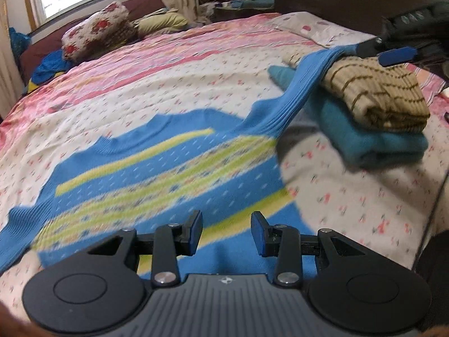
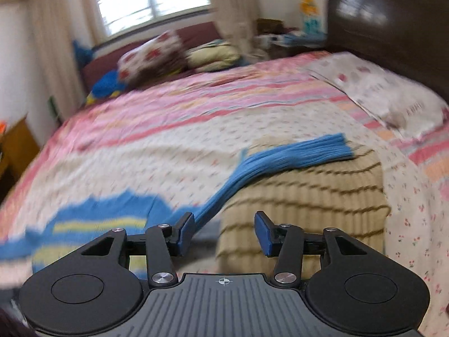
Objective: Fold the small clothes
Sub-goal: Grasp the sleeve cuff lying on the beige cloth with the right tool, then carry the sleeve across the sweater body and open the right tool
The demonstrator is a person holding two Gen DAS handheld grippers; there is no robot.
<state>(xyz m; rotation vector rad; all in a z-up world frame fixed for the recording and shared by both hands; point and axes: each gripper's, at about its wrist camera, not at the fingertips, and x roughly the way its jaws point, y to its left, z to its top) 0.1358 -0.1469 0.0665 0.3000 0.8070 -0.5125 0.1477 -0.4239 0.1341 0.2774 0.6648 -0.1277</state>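
Note:
A blue sweater (image 1: 168,168) with yellow-green bands lies spread flat on the bed (image 1: 168,70), blurred in both views. My left gripper (image 1: 226,233) hovers over its lower part, jaws apart, nothing pinched between the pads. One blue ribbed sleeve (image 1: 303,84) stretches up to the right, over a folded beige striped sweater (image 1: 378,92). In the right wrist view the sleeve (image 2: 294,154) drapes across that beige sweater (image 2: 308,196). Its cuff lies loose, ahead of my right gripper (image 2: 224,233). That gripper's jaws stand apart and empty, and the sleeve passes beside the left finger (image 2: 185,233).
The beige sweater sits on a folded teal garment (image 1: 364,140) at the bed's right side. A dark headboard (image 2: 393,28) and a pale pillow (image 2: 393,98) lie beyond. A floral cushion (image 1: 98,28) and blue clothes (image 1: 47,67) sit at the far side under the window.

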